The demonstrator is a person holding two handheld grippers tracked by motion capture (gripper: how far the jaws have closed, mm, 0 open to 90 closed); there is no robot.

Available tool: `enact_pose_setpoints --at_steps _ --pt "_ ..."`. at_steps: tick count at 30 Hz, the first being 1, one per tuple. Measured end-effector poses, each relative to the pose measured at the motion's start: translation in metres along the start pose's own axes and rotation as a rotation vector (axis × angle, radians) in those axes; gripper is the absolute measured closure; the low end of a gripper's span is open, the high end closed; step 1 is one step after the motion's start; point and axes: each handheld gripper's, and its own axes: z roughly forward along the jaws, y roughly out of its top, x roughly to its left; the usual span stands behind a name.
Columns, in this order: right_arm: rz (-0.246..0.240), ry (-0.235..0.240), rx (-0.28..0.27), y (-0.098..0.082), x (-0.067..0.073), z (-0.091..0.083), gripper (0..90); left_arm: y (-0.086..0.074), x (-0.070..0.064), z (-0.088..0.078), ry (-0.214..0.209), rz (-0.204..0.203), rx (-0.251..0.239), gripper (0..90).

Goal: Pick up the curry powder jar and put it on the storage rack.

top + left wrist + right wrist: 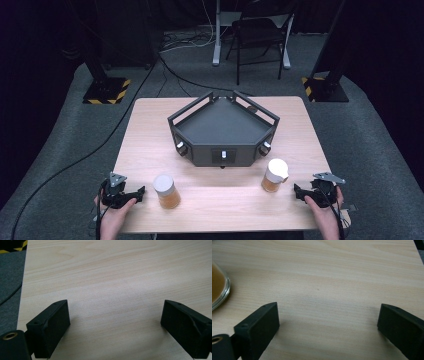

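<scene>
Two jars in front of me, both sets of jaws wide and empty.

The wooden desk (150, 125) carries a dark, angular tray (222, 125) at its middle, with knobs along its front wall. Nearer to me stand two jars of amber stuff with white lids: the left jar (166, 191) upright near my left gripper (131, 194), the right jar (274, 175) near my right gripper (301, 192), each apart from the jaws. My hands rest both grippers low at the desk's near edge, jaws spread wide over bare wood; in the right gripper view the right jar's glass edge (219, 287) sits left of my jaws.
</scene>
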Motion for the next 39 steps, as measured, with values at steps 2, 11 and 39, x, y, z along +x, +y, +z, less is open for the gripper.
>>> enact_pose_setpoints --at_steps 2,11,39 --pt "-0.005 0.005 0.004 0.0008 -0.0005 0.0006 1.3 0.0 -0.0001 0.0 0.0 0.0 0.0 7.8" --pt "-0.005 0.006 0.005 0.001 -0.0006 0.0007 1.1 0.0 0.0004 0.0 -0.003 0.003 0.0 7.6" --pt "-0.007 0.008 0.008 0.0017 -0.001 0.0011 0.2 -0.0001 0.0052 -0.0011 -0.039 0.038 0.007 5.8"
